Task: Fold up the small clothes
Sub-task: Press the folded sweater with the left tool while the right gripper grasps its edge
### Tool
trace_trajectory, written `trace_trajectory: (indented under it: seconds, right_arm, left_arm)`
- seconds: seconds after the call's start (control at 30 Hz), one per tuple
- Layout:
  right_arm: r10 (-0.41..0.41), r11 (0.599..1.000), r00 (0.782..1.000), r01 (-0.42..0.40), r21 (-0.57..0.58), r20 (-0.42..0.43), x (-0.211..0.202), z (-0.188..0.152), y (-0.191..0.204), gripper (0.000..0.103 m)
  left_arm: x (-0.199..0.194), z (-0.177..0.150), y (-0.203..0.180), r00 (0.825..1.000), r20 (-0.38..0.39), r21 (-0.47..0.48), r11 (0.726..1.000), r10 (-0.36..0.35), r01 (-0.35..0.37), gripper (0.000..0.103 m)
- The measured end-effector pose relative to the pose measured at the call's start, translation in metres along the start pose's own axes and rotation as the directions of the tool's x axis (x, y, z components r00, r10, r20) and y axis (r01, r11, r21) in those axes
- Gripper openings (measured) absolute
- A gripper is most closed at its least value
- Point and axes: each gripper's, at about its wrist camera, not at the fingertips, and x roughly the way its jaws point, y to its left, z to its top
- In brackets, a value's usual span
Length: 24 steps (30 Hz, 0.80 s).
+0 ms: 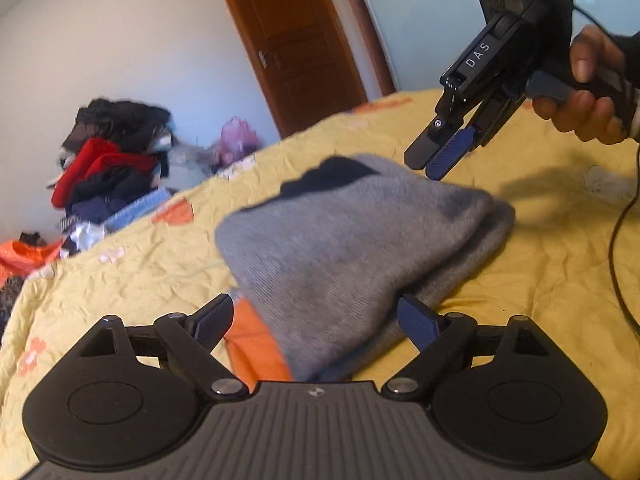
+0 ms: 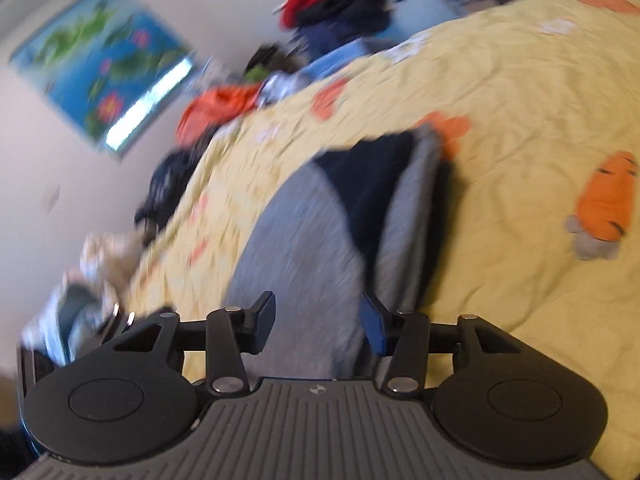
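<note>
A small grey knit garment [image 1: 340, 248] with a dark navy patch lies folded over on the yellow bed cover [image 1: 160, 264]. It also shows in the right wrist view [image 2: 304, 232], blurred. My left gripper [image 1: 316, 320] is open, its fingers on either side of the garment's near end, not closed on it. My right gripper [image 2: 318, 322] is open just above the garment's near end. In the left wrist view the right gripper [image 1: 434, 162] hovers over the garment's far right corner, fingers close together there.
A heap of clothes [image 1: 112, 160] in red, black and blue lies beyond the bed's far left edge. A wooden door [image 1: 296, 40] stands behind. A black cable [image 1: 618, 248] trails on the right. A blue picture [image 2: 100, 76] hangs on the wall.
</note>
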Motion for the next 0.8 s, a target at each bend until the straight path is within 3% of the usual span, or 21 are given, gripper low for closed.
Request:
trace_trajectory:
  seconds: [0.2,0.33,0.4,0.43,0.47,0.53,0.63,0.73,0.8]
  right_arm:
    - [-0.130,0.983,0.992,0.128,-0.135,-0.002,0.016,0.003,0.020,0.049]
    - [-0.148,0.981,0.989,0.148,-0.129,0.011,0.019,0.004,0.017,0.049]
    - [-0.141,0.984,0.990,0.138,-0.112,-0.012,0.025,0.004,0.013,0.050]
    - [-0.136,0.986,0.990,0.132,-0.106,-0.032,0.029,0.004,0.011,0.049]
    - [-0.132,0.986,0.990,0.126,-0.109,-0.050,0.033,0.001,0.011,0.035]
    - [-0.123,0.986,0.987,0.110,-0.124,-0.102,0.041,-0.003,0.013,0.010]
    - [-0.117,0.979,0.987,0.096,-0.181,-0.109,0.031,-0.011,0.021,0.009]
    - [-0.150,0.975,0.982,0.127,-0.183,-0.116,0.024,-0.019,0.017,0.009]
    - [-0.146,0.979,0.982,0.126,-0.162,-0.121,0.029,-0.023,0.011,0.008]
  left_arm:
    - [0.022,-0.002,-0.007,0.999,-0.054,-0.007,1.000,-0.008,0.007,0.089]
    - [0.021,-0.003,-0.008,0.999,-0.045,-0.028,0.999,-0.030,0.028,0.088]
    - [0.028,-0.005,-0.007,0.997,-0.073,-0.037,0.999,-0.012,0.009,0.063]
    - [0.033,-0.005,-0.006,0.995,-0.102,-0.046,0.999,-0.008,0.003,0.035]
    - [0.038,-0.005,-0.003,0.993,-0.118,-0.062,0.998,0.007,-0.015,0.025]
    - [0.038,-0.004,0.002,0.994,-0.113,-0.091,0.996,0.012,-0.022,0.018]
    - [0.029,-0.003,0.014,0.994,-0.109,-0.134,0.991,-0.003,-0.011,0.015]
    - [0.025,-0.011,0.015,0.992,-0.123,-0.129,0.992,-0.021,0.005,0.015]
    - [0.026,-0.014,0.006,0.992,-0.124,-0.093,0.996,0.005,-0.017,0.015]
